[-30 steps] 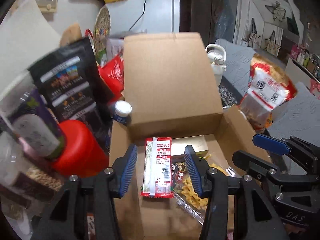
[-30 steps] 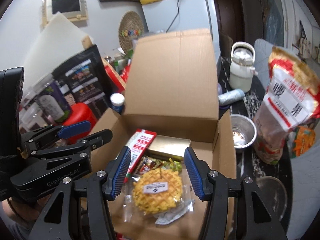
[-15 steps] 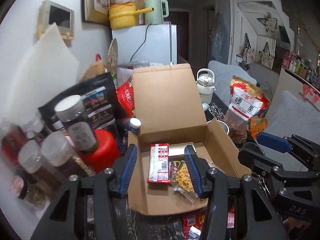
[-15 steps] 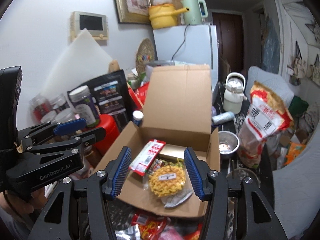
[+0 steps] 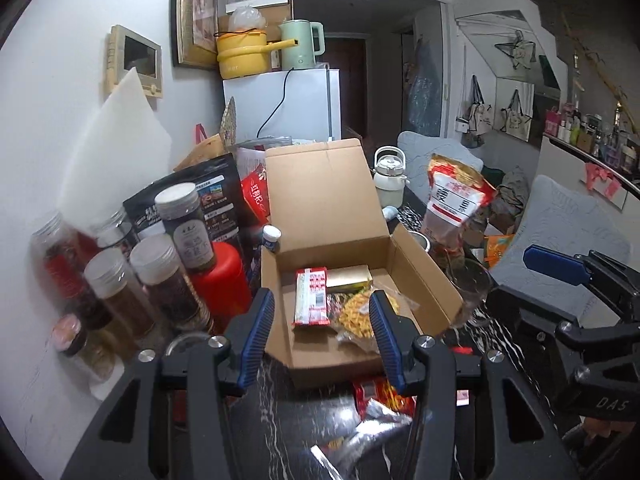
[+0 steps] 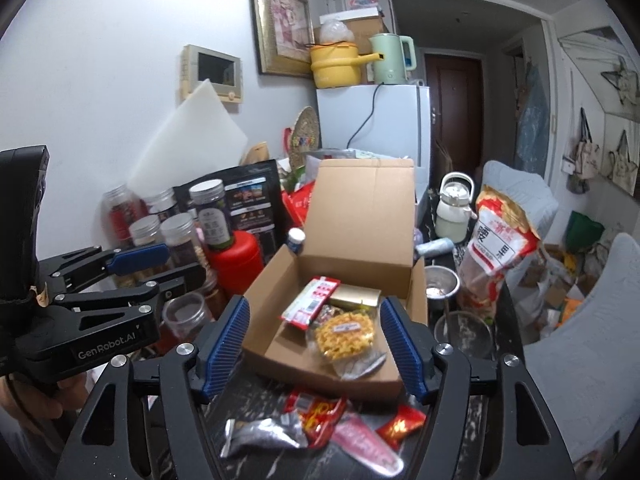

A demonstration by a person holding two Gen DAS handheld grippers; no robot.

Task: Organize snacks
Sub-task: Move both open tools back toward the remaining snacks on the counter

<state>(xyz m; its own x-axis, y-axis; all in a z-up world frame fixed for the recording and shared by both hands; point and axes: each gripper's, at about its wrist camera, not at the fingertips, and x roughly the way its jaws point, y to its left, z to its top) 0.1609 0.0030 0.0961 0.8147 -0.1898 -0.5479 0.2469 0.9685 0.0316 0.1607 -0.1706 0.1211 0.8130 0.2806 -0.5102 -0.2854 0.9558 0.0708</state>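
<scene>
While its jaws were spreading apart with nothing between them, the right gripper (image 6: 320,350) hung above the dark marbled table (image 6: 260,396), and the left gripper (image 5: 322,340) hovered alongside, parted and empty too. Just beyond sat the open cardboard box (image 6: 376,376), holding a red packet (image 6: 310,302), a gold box (image 6: 356,296) and a round yellow snack (image 6: 344,336). Loose wrappers (image 6: 320,416) lay in front of it; jars (image 5: 160,276) crowded its left.
</scene>
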